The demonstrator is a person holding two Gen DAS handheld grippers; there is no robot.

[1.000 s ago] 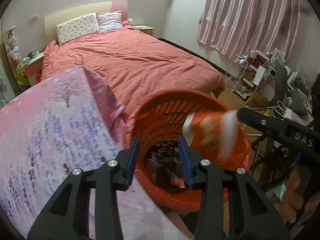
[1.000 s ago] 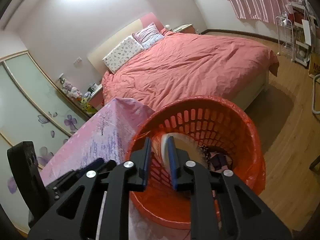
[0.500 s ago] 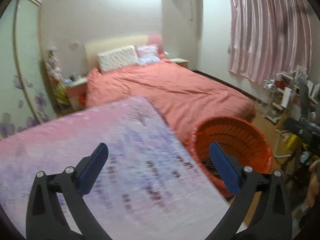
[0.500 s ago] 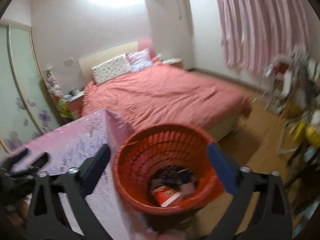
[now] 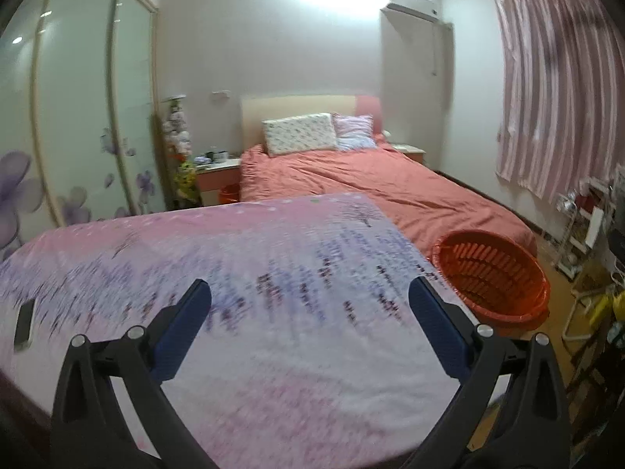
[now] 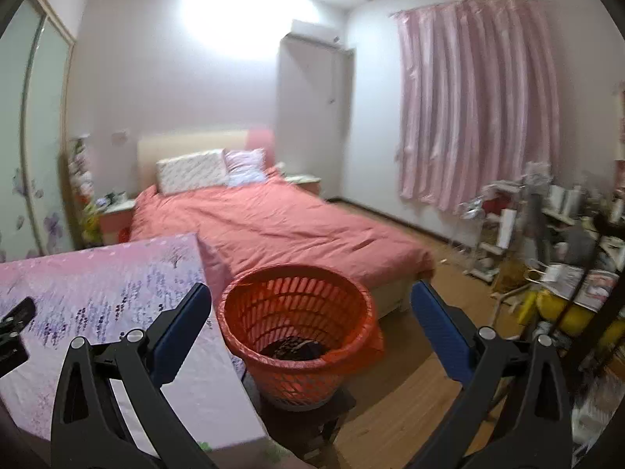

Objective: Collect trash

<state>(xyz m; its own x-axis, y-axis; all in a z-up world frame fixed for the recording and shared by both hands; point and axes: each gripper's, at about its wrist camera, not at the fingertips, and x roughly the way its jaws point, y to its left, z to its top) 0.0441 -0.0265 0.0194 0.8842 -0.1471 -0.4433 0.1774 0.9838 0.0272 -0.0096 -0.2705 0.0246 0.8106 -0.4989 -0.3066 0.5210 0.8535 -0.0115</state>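
Back from the orange basket (image 6: 297,328), both hand-held grippers, just opened, hang wide and empty.

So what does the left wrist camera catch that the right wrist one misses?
Only the left view shows the left gripper, open and empty, over most of the floral tablecloth, with a small dark object near its left edge.

Only the right view shows the right gripper, also open and empty, the dark trash inside the orange basket and the stool under it.

Both show the basket, the bed, the pillows and the pink curtain.
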